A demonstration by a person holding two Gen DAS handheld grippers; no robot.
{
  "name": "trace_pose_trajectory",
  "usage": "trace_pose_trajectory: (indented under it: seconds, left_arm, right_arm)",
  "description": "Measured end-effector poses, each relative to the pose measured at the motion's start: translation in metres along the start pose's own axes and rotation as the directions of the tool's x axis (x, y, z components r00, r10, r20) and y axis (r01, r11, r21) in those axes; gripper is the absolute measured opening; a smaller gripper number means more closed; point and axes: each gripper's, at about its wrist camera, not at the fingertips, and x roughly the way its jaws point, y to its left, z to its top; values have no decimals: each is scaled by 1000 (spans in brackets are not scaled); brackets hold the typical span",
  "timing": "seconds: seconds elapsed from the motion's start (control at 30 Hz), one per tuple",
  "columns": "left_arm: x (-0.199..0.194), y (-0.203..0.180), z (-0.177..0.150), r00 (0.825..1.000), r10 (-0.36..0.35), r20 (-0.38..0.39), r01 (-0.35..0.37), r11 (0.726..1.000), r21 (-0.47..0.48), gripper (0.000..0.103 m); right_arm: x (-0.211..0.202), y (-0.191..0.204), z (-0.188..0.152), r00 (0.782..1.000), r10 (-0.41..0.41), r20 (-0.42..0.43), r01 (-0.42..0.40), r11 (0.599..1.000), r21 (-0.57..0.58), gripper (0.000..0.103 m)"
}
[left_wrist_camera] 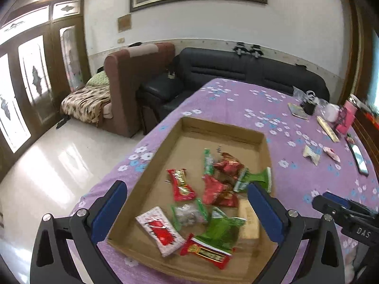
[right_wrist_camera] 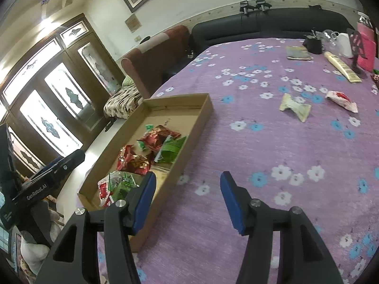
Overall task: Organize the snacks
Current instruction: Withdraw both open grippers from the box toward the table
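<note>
A shallow cardboard box [left_wrist_camera: 220, 131] lies on the purple flowered tablecloth [left_wrist_camera: 236, 104] and holds several red, green and white snack packets [left_wrist_camera: 213, 196]. My left gripper [left_wrist_camera: 187, 210] is open and empty, hovering over the box's near end. My right gripper [right_wrist_camera: 188, 201] is open and empty, above the cloth just right of the box [right_wrist_camera: 201, 116]. Two loose snacks lie on the cloth further right: a beige packet [right_wrist_camera: 295, 106] and a white-and-red packet [right_wrist_camera: 342, 100]. They also show in the left wrist view, beige [left_wrist_camera: 311, 155] and white-red [left_wrist_camera: 331, 153].
At the table's far right stand a black cup [right_wrist_camera: 313, 43], a booklet [right_wrist_camera: 297, 53], a long yellow pack [right_wrist_camera: 342, 67], a white jar [right_wrist_camera: 343, 45] and a pink box [right_wrist_camera: 366, 52]. A phone [left_wrist_camera: 358, 157] lies at the right edge. Sofas stand beyond the table.
</note>
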Motion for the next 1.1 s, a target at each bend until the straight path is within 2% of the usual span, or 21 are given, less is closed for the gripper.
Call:
trace_pose_trajectory:
  seconds: [0.33,1.1]
  left_arm:
    - [-10,-40,-3,1000,-17,-14,19,994,112,102]
    - [-8,-96,-5,995,-60,-74,76,967,243,102]
  right_arm:
    - [-19,-27,-6,999,-33,23,32,999,39,57]
    - [-42,-76,-7,994,-105,36,101,989,110,60]
